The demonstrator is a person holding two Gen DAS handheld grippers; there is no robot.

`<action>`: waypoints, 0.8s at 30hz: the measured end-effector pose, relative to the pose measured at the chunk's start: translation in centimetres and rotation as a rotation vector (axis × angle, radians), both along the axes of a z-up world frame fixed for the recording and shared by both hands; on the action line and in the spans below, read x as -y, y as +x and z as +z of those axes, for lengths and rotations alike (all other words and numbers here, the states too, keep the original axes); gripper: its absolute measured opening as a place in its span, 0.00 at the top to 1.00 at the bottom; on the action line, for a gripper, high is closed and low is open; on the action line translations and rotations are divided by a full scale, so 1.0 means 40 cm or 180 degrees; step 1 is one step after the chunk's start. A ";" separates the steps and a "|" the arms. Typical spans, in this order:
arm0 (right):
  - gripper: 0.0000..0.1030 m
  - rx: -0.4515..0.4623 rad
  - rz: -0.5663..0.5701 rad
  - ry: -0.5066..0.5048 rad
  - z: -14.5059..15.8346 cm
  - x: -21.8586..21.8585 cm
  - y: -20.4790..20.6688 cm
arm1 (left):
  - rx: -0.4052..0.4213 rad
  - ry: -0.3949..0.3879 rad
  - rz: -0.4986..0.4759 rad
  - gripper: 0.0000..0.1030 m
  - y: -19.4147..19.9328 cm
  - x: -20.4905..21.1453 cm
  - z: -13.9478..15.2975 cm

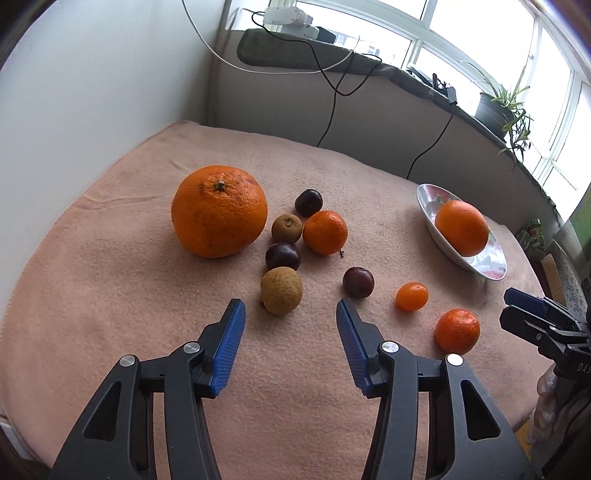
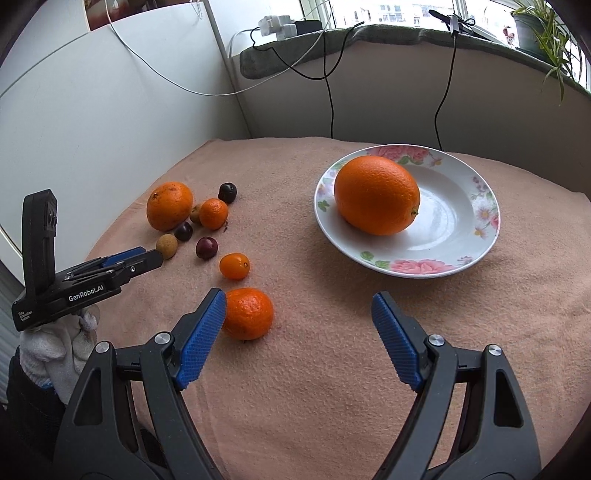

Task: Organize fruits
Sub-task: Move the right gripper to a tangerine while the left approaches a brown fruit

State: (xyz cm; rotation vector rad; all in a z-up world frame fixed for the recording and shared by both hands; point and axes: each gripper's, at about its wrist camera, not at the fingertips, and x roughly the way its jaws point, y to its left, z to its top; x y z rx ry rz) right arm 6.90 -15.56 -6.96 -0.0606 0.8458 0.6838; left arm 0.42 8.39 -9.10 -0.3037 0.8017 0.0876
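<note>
On the pink cloth lie a large orange (image 1: pixel 219 210), a small mandarin (image 1: pixel 325 232), three dark plums (image 1: pixel 282 256) and two brown longans. My left gripper (image 1: pixel 291 308) is open, and the nearer longan (image 1: pixel 281 290) sits just past its tips, untouched. A kumquat (image 2: pixel 234 266) and another mandarin (image 2: pixel 247 314) lie nearer the right gripper (image 2: pixel 299 296). That gripper is open wide, with the mandarin just inside its left finger (image 2: pixel 201 332). A floral plate (image 2: pixel 406 266) holds one orange (image 2: pixel 376 194).
A white wall runs along the left, close to the cloth's edge. Behind the table a dark sill carries cables, a white adapter (image 2: pixel 275 24) and a potted plant (image 1: pixel 498 107). A gloved hand (image 2: pixel 59 347) holds the left gripper (image 2: pixel 147 258).
</note>
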 end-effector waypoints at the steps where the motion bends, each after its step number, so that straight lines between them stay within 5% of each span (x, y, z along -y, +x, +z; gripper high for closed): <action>1: 0.19 -0.0003 0.0034 -0.0007 0.000 -0.007 0.000 | -0.0008 -0.0010 -0.0009 0.55 0.003 -0.001 -0.002; 24: 0.51 -0.0129 0.0489 -0.0269 -0.053 -0.121 -0.002 | -0.0116 -0.0112 0.0005 0.74 0.058 -0.027 -0.037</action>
